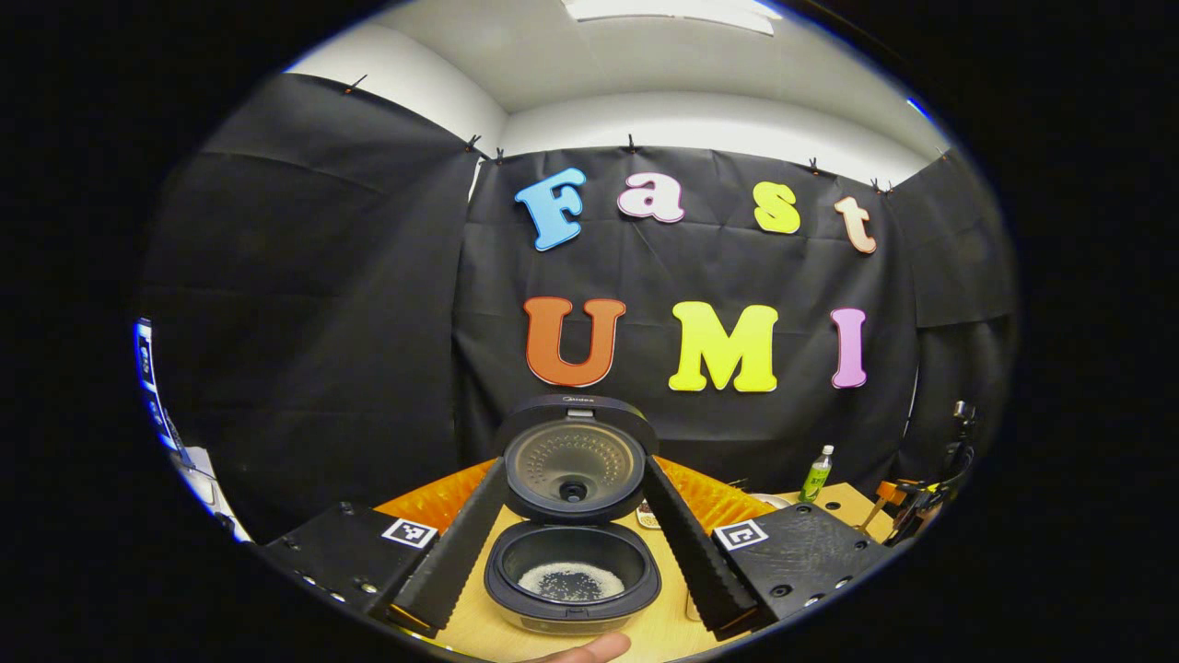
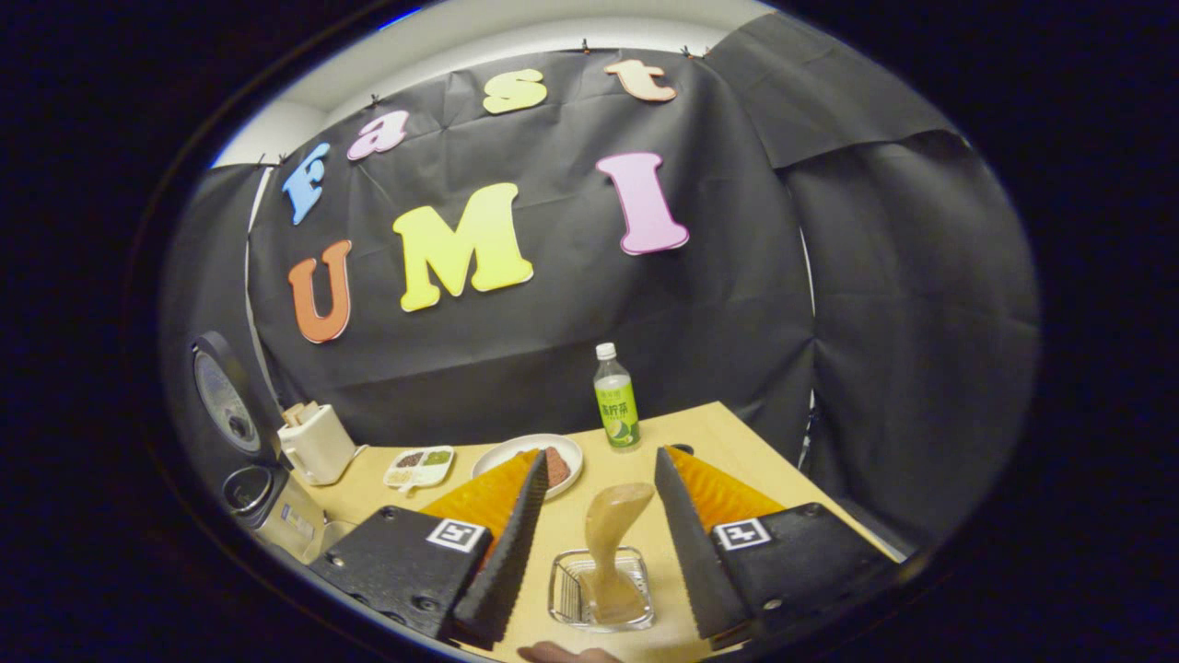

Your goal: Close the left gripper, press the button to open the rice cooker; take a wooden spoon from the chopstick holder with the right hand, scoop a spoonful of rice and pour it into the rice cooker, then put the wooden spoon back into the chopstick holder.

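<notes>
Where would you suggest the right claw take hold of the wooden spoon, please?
Grip the wooden spoon on its upper handle, approaching from the near side. It leans up out of the clear holder, midway between the open right claw fingers, with its lower end down inside.

Dim booth under a bright ceiling light (image 1: 672, 11), sharp centre, strong fisheye bending at the edges.

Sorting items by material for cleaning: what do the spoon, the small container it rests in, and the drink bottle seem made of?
Spoon: pale wood, smooth matte look. Container: clear plastic or glass; see-through with glinting edges. Drink bottle: likely clear plastic, white cap, green label.
</notes>
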`<state>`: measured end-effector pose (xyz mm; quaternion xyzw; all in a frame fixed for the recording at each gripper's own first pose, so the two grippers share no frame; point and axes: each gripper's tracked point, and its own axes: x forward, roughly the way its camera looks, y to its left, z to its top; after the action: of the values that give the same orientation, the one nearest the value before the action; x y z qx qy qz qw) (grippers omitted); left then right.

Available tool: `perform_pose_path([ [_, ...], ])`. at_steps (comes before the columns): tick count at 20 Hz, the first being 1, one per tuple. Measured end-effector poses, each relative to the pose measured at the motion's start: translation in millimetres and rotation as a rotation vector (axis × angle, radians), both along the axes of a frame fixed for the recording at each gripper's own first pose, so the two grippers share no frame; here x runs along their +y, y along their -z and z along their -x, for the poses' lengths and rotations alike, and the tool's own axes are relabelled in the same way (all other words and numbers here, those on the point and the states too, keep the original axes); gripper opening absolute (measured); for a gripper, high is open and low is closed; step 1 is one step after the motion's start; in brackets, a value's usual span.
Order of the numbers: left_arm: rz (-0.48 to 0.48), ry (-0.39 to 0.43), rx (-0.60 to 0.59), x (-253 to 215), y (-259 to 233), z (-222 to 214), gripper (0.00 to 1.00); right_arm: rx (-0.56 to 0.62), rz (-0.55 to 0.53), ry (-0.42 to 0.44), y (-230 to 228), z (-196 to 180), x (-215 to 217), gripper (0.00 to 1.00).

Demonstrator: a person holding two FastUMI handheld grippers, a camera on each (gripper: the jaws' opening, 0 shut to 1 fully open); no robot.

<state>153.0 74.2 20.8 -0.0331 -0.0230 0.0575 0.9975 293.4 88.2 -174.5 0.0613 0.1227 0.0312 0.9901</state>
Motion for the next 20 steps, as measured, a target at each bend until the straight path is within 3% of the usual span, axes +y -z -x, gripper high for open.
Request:
perform_pose_path([
  [4, -0.057, -0.025, -0.001, 3, -14, -13, 0.94, -0.047, 0.053, -0.051, -48, 40, 6, 0.83],
  [5, -0.064, -0.022, -0.010, 1, -20, -16, 0.94, -0.054, 0.067, -0.065, -57, 50, 7, 0.90],
  [7, -0.043, -0.012, -0.011, -2, -26, -27, 0.94, -0.064, 0.094, -0.080, -71, 71, 6, 0.90],
  [8, -0.025, -0.002, -0.009, -4, -30, -32, 0.94, -0.071, 0.100, -0.089, -77, 82, 5, 0.84],
  [9, -0.013, 0.003, -0.008, -4, -35, -38, 0.94, -0.075, 0.106, -0.097, -83, 89, 5, 0.92],
  [10, -0.008, 0.017, -0.007, -6, -38, -45, 0.94, -0.082, 0.111, -0.101, -87, 99, 3, 0.92],
  [11, -0.006, 0.030, -0.001, -8, -40, -52, 0.94, -0.099, 0.113, -0.093, -91, 107, -3, 0.87],
  [12, -0.010, 0.031, 0.002, -8, -42, -60, 0.94, -0.117, 0.113, -0.078, -97, 113, -11, 0.98],
  [13, -0.011, 0.037, 0.003, -9, -44, -70, 0.94, -0.131, 0.121, -0.067, -99, 119, -16, 0.93],
  [15, -0.009, 0.043, 0.004, -12, -51, -89, 0.94, -0.165, 0.121, -0.063, -107, 131, -24, 1.00],
  [17, 0.004, 0.039, -0.012, -8, -54, -115, 0.94, -0.211, 0.106, -0.088, -107, 147, -25, 1.00],
  [18, 0.013, 0.037, -0.024, -6, -55, -131, 0.94, -0.228, 0.102, -0.099, -108, 152, -27, 0.94],
  [19, 0.021, 0.037, -0.035, -3, -57, -146, 0.94, -0.236, 0.102, -0.112, -106, 159, -28, 1.00],
  [20, 0.029, 0.026, -0.054, 2, -59, -160, 0.94, -0.250, 0.102, -0.128, -103, 164, -29, 1.00],
])
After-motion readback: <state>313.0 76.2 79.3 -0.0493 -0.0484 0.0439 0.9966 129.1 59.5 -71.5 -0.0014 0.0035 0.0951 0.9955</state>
